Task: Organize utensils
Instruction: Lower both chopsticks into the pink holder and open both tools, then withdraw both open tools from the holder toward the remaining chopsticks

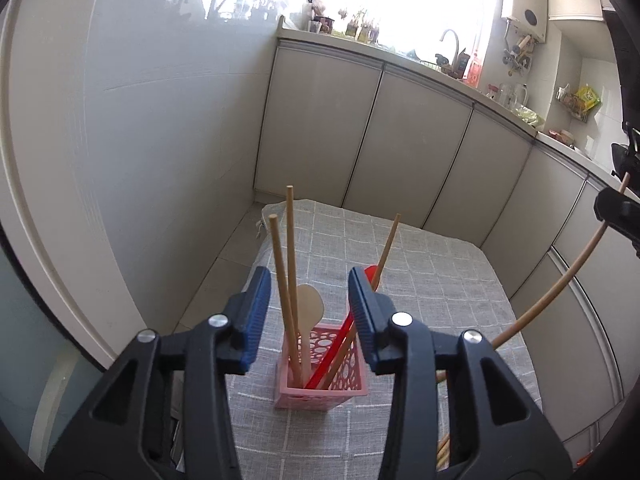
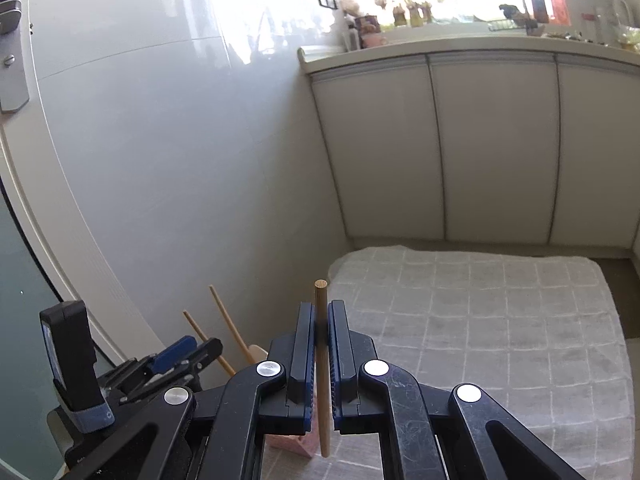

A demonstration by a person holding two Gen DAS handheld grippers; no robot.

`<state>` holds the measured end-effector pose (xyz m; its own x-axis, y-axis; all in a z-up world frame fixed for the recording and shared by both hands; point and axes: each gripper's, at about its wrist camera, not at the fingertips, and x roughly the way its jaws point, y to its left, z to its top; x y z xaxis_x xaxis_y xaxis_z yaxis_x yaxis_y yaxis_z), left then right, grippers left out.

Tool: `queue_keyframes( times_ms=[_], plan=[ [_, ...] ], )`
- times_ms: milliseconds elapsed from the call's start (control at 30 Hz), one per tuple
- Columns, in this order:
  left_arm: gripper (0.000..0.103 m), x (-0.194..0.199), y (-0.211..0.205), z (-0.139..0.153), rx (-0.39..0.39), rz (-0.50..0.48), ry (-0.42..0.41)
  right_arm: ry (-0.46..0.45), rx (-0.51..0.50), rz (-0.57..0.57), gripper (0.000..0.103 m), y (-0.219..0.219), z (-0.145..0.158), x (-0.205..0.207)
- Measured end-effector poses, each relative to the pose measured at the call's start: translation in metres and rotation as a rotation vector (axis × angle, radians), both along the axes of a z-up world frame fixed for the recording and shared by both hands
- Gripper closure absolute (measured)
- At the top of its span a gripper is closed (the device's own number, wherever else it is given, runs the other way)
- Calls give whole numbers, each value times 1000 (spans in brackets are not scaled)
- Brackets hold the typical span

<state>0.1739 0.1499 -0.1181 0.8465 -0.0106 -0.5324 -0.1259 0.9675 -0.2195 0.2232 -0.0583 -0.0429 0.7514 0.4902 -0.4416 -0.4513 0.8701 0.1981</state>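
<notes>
A pink perforated holder (image 1: 320,394) stands on the grey checked cloth. It holds two upright wooden chopsticks (image 1: 291,264), a third leaning one (image 1: 386,248), a beige spoon (image 1: 310,300) and a red spoon (image 1: 370,274). My left gripper (image 1: 309,276) hovers just above and in front of it, open, with nothing pressed between the pads. My right gripper (image 2: 321,308) is shut on one wooden chopstick (image 2: 322,392), held nearly upright to the right of the holder (image 2: 292,446). The left wrist view shows that same chopstick (image 1: 560,284) as a long arc reaching up to the right gripper (image 1: 616,210).
The cloth-covered table (image 2: 480,340) stretches away toward white cabinet doors (image 2: 496,152). A glossy white wall (image 1: 160,140) runs along the left. More wooden sticks (image 1: 442,450) show behind my left gripper's right finger.
</notes>
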Motion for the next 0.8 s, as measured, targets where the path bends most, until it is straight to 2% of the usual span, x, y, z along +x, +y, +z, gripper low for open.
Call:
queue_keyframes(
  times_ms=[267, 633, 767, 800],
  plan=[
    [48, -5, 18, -6, -21, 37, 35, 18, 14, 36, 98, 40, -6, 23],
    [44, -1, 29, -10, -42, 42, 86, 117, -41, 54, 98, 84, -55, 62],
    [39, 1, 26, -12, -33, 29, 110, 183, -62, 61, 97, 93, -71, 73],
    [39, 0, 26, -13, -31, 25, 116, 198, -76, 51, 92, 93, -73, 73]
  ],
)
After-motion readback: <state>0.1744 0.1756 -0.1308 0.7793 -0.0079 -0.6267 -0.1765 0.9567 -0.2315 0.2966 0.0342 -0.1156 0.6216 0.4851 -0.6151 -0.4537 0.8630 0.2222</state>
